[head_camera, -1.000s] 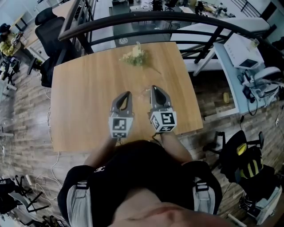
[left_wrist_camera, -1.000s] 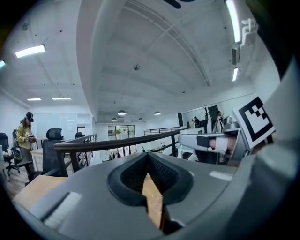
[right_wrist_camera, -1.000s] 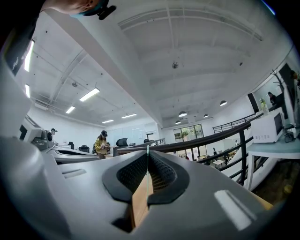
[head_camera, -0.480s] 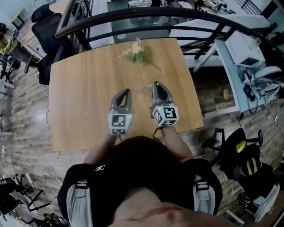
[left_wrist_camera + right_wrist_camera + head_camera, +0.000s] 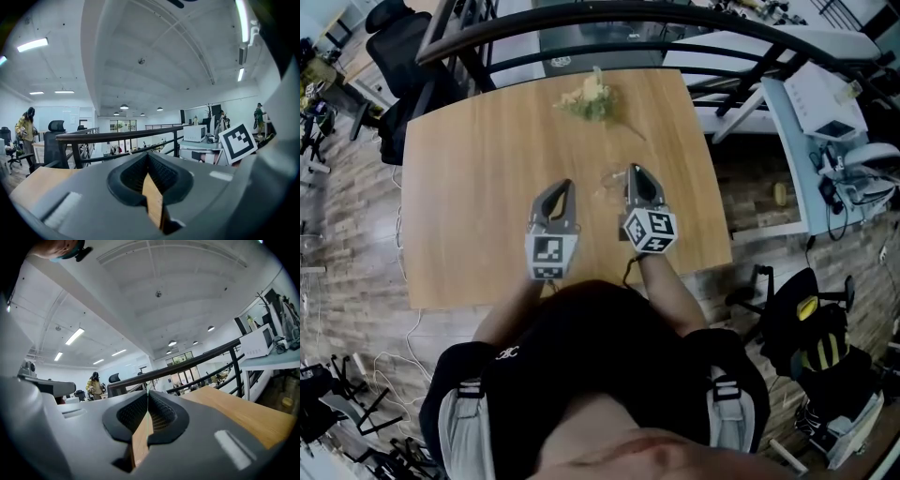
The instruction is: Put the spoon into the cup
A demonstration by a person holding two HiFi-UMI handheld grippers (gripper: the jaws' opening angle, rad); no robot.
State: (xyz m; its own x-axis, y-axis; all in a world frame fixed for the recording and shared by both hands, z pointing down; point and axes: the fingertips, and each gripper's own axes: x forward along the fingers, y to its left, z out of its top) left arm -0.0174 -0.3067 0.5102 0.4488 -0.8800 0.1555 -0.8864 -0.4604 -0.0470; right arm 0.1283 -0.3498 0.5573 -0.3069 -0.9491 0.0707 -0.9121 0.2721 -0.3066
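left gripper (image 5: 566, 187) and right gripper (image 5: 635, 172) are both closed, empty. the clear cup (image 5: 610, 182) stands on the table (image 5: 469, 187) between their tips, nearer the right one; i cannot find the spoon.

two grippers, the left gripper (image 5: 567, 185) and the right gripper (image 5: 633, 170). two marker cubes, one marker cube (image 5: 548, 256) behind each pair of jaws. one wooden table (image 5: 469, 169) beneath both pairs of jaws. one clear cup (image 5: 610, 180), faint, just beside the right jaws' tips, on their left. one bunch of flowers (image 5: 589, 98) well ahead of the jaws. one dark railing (image 5: 117, 134) farther ahead.
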